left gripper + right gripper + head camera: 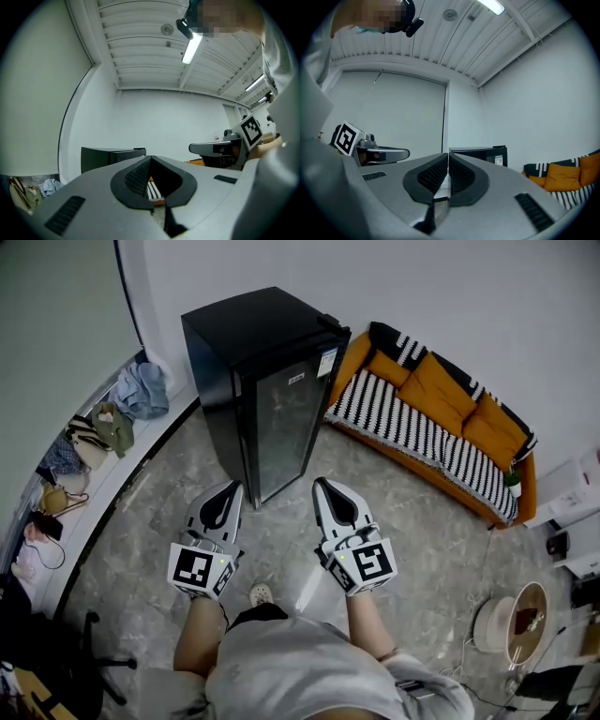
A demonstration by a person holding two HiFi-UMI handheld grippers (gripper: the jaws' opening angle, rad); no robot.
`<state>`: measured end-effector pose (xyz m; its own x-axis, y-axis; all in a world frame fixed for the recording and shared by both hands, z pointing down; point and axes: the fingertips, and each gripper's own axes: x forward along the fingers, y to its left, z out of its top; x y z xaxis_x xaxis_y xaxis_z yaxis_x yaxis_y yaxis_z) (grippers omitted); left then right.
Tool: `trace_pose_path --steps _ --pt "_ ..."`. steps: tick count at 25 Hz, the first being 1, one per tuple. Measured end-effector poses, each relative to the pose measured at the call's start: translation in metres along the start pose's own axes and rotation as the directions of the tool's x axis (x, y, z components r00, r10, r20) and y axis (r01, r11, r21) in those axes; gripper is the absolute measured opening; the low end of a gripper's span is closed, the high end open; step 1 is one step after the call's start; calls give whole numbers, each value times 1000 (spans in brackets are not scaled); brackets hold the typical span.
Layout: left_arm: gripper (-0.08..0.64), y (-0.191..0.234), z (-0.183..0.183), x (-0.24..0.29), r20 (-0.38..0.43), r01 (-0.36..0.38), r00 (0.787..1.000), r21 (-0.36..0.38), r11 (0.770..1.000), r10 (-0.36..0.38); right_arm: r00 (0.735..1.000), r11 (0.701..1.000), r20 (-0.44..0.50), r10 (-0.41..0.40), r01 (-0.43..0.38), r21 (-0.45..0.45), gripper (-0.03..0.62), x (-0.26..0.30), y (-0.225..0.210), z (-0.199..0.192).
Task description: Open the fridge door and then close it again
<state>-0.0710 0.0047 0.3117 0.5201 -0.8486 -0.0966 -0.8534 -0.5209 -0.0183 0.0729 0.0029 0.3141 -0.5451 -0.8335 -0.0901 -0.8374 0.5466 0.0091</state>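
Grey and clenched on nothing, my left tool [229, 488] and right tool [323, 484] hover side by side above the marble floor [412, 531], both pointing at the black fridge [253, 334] just ahead. Its door [283, 432] is shut. The fridge stands against the white wall [422, 287], an orange sofa [441, 395] beside it.

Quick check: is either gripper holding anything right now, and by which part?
Nothing is held. The left gripper and the right gripper both have their jaws shut on nothing, clear of the small black fridge.
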Motion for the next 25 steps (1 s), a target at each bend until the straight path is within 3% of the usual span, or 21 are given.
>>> trace_pose_path --steps 13,25 --pt "14 59 -26 39 -34 45 998 -23 999 -45 998 999 -44 -37 37 -10 17 61 0 -23" --pt "14 75 -66 90 -116 42 992 -57 997 -48 995 999 -94 -32 33 5 17 103 -46 -44"
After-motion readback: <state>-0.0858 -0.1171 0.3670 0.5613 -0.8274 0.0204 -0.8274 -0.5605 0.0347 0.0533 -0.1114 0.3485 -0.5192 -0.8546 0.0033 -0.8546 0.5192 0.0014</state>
